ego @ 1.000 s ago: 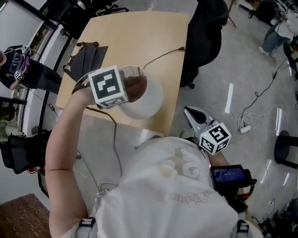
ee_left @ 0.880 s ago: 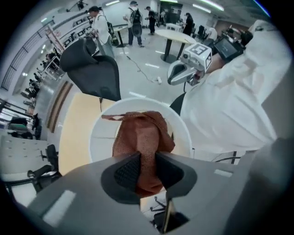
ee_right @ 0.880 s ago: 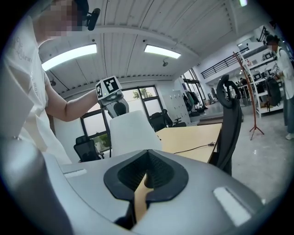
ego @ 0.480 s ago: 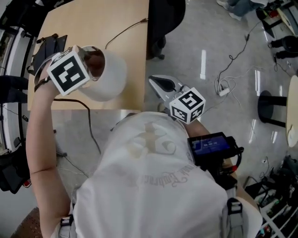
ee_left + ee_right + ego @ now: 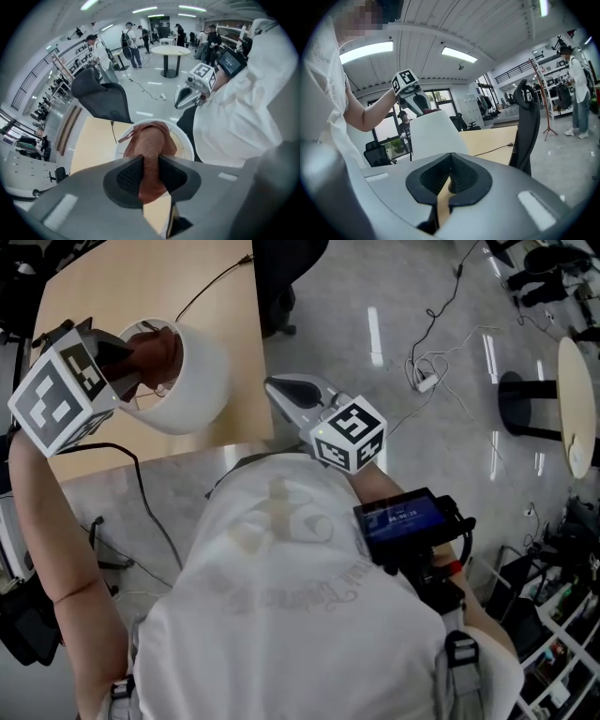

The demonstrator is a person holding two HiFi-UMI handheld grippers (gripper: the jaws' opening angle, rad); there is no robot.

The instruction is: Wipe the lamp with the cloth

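A white lampshade [image 5: 197, 381] stands near the front edge of a light wooden table [image 5: 141, 277]. My left gripper [image 5: 129, 364] points steeply down over the shade's open top, shut on a brown cloth [image 5: 155, 354]. In the left gripper view the cloth [image 5: 150, 150] hangs between the pads into the shade's white rim [image 5: 186, 145]. My right gripper [image 5: 286, 390] is off the table's right edge, apart from the lamp, its jaws shut on nothing. In the right gripper view the shade [image 5: 436, 133] rises ahead, with the left gripper [image 5: 415, 101] on top of it.
A black office chair [image 5: 281, 277] stands at the table's far right side. A thin cable [image 5: 211, 282] crosses the tabletop and a black cord [image 5: 141, 493] runs down in front of it. Loose cables [image 5: 431, 371] and a round table [image 5: 577, 399] are on the floor to the right.
The left gripper has risen and rolled, carrying the cloth across the shade's open top. The head view has swung, so the table now sits further left. The right gripper has hardly shifted.
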